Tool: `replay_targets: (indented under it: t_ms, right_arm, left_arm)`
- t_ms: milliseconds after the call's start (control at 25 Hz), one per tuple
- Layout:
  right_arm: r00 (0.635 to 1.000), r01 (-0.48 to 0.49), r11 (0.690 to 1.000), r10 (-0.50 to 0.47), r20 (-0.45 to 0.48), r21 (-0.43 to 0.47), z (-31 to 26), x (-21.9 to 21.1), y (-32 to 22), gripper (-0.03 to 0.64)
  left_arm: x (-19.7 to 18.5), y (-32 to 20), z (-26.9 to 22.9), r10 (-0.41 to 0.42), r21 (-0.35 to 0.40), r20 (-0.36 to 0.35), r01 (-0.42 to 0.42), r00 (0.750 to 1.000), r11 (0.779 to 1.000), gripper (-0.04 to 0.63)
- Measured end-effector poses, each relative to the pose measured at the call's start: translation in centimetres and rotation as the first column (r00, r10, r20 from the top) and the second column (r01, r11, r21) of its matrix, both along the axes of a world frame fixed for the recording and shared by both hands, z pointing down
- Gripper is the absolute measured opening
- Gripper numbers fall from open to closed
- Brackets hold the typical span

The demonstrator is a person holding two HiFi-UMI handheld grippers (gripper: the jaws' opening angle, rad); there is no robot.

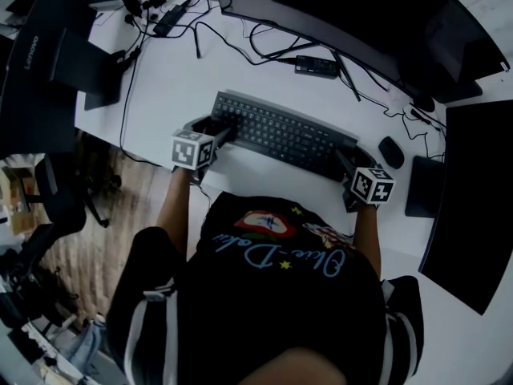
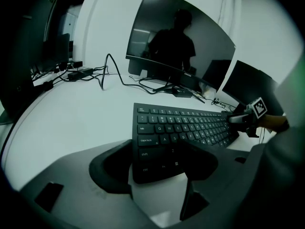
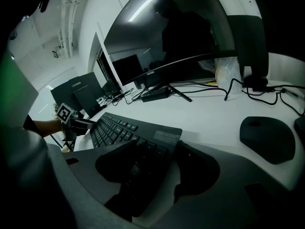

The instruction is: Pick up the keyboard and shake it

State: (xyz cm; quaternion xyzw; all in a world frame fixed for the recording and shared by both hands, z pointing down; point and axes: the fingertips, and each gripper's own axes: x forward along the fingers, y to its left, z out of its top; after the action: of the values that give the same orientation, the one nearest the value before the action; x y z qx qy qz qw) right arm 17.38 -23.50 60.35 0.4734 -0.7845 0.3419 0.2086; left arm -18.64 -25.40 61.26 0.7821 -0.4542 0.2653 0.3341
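A black keyboard (image 1: 276,135) lies slantwise across the white desk (image 1: 168,79) in front of me. My left gripper (image 1: 223,127) holds its left end, with one jaw on the far edge and one on the near edge. My right gripper (image 1: 346,160) holds the right end the same way. In the left gripper view the keyboard (image 2: 186,123) runs away from the left gripper (image 2: 157,163), and the right gripper (image 2: 248,118) shows at its far end. In the right gripper view the keyboard (image 3: 124,128) sits deep inside the right gripper (image 3: 152,163). I cannot tell whether it is off the desk.
A black mouse (image 1: 391,151) sits just right of the keyboard, beside a dark pad (image 1: 423,187). A curved monitor (image 1: 361,14) stands behind, with cables (image 1: 264,42) and a power brick (image 1: 315,66) before it. A laptop (image 1: 40,62) stands at the left desk edge.
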Motion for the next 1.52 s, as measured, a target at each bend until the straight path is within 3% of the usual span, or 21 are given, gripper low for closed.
replay_targets:
  t_ms: [360, 680, 840, 1040, 1320, 1520]
  right_arm:
    - [1.000, -0.012, 0.995, 0.013, -0.008, 0.094, -1.4, 0.0, 0.5, 0.250]
    - [0.999, -0.003, 0.981, 0.011, -0.038, 0.196, -3.3, -0.2, 0.9, 0.247]
    - [0.999, -0.014, 0.974, 0.022, -0.034, 0.225, -3.9, 0.0, 1.2, 0.246]
    - [0.999, -0.032, 0.964, 0.037, -0.014, 0.263, -4.9, -0.2, 1.1, 0.236]
    - [0.999, -0.044, 0.937, 0.042, 0.013, 0.347, -7.0, -0.1, 0.5, 0.222]
    - [0.999, -0.037, 0.899, 0.034, 0.013, 0.437, -9.6, -0.2, -0.2, 0.221]
  left_arm:
    - [-0.2, 1.3, -0.5, -0.026, 0.012, -0.011, 0.026, 1.000, 1.000, 0.284]
    - [-0.4, 2.3, 0.2, -0.024, 0.021, -0.061, 0.025, 0.998, 0.999, 0.282]
    - [-0.7, 2.7, 0.0, -0.036, 0.022, -0.091, 0.038, 0.995, 0.999, 0.233]
    - [-0.9, 2.8, -0.1, -0.044, 0.027, -0.096, 0.047, 0.994, 0.999, 0.233]
    - [-1.1, 1.6, -2.8, -0.040, 0.153, -0.084, 0.053, 0.996, 0.987, 0.233]
    - [-1.2, 0.3, -5.5, -0.032, 0.254, -0.067, 0.048, 0.997, 0.966, 0.233]
